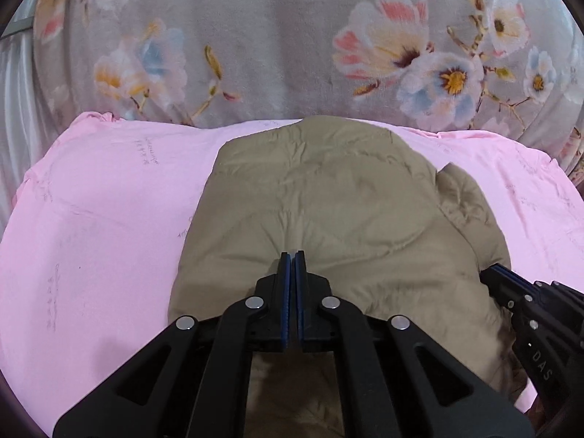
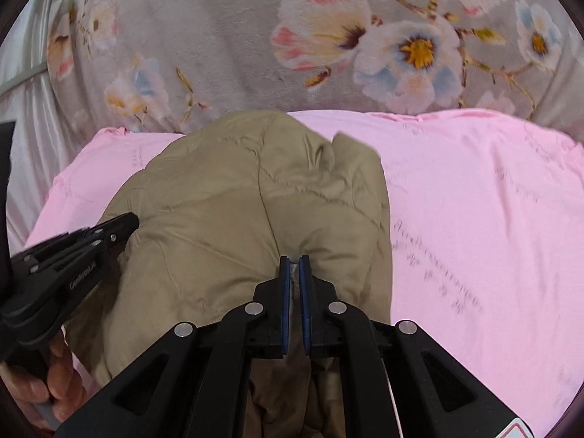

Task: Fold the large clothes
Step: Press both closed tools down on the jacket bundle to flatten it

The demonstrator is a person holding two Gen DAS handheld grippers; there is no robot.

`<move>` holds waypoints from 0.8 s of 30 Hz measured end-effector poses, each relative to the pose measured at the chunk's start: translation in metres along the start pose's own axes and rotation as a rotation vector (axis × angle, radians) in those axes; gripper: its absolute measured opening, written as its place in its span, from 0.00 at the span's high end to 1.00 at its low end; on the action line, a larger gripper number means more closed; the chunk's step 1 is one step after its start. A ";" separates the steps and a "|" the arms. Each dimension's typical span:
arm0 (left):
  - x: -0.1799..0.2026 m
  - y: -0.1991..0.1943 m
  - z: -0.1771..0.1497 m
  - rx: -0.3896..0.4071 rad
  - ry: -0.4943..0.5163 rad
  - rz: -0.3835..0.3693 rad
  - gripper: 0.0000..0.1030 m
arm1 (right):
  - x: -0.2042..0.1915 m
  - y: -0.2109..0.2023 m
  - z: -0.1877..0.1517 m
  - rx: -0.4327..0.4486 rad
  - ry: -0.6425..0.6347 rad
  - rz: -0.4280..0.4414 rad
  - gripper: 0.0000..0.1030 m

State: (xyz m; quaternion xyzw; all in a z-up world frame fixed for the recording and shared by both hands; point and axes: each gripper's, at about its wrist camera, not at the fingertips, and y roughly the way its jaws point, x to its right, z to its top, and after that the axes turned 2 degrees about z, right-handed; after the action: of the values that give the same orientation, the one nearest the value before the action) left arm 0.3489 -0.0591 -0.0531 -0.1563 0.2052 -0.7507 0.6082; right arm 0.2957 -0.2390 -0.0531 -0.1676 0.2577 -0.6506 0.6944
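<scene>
Through my left wrist camera, the near edge of the khaki quilted padded jacket point(image 1: 328, 211) disappears under the black linkage at the bottom of the frame, so I cannot make out how that edge lies. My left gripper point(image 1: 292, 255) has its blue-padded fingers drawn almost together at lower centre, with only a thin slit between them, and jacket fabric puckers right at the tips; it looks pinched there, though the cloth inside the slit is hard to see. The jacket lies bunched across the middle of the frame on a pink sheet with faint grey print point(image 1: 91, 219). Across the top runs a grey plush blanket with pink, white and blue flowers point(image 1: 255, 36). At the lower right edge the right gripper point(image 1: 491, 272) pokes in, its tip against the jacket's right side, its body cut off by the frame.

Through my right wrist camera, the jacket point(image 2: 226, 200) fills the centre and left, and its lower part is again hidden beneath the linkage. My right gripper point(image 2: 295, 260) is nearly closed at lower centre, with a pale sliver of fabric caught between the blue pads. At the left edge the left gripper point(image 2: 131, 221) reaches in, its tip touching the jacket; a hand point(image 2: 54, 383) grips its handle in the lower left corner, partly cut off. The pink sheet point(image 2: 474, 219) spreads over the right half, the flowered blanket point(image 2: 226, 36) above.
</scene>
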 end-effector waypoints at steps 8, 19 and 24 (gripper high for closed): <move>0.004 0.018 -0.008 0.038 0.031 0.010 1.00 | -0.002 0.009 0.002 -0.019 -0.010 -0.007 0.94; 0.011 0.032 -0.004 0.023 0.072 0.041 1.00 | -0.006 0.019 0.005 -0.044 -0.026 -0.037 0.94; 0.012 0.032 -0.003 0.026 0.075 0.044 1.00 | -0.004 0.019 0.005 -0.039 -0.019 -0.030 0.94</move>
State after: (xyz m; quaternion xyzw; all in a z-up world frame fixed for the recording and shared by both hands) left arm 0.3717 -0.0759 -0.0722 -0.1158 0.2216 -0.7451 0.6184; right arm 0.3141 -0.2333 -0.0591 -0.1909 0.2613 -0.6542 0.6836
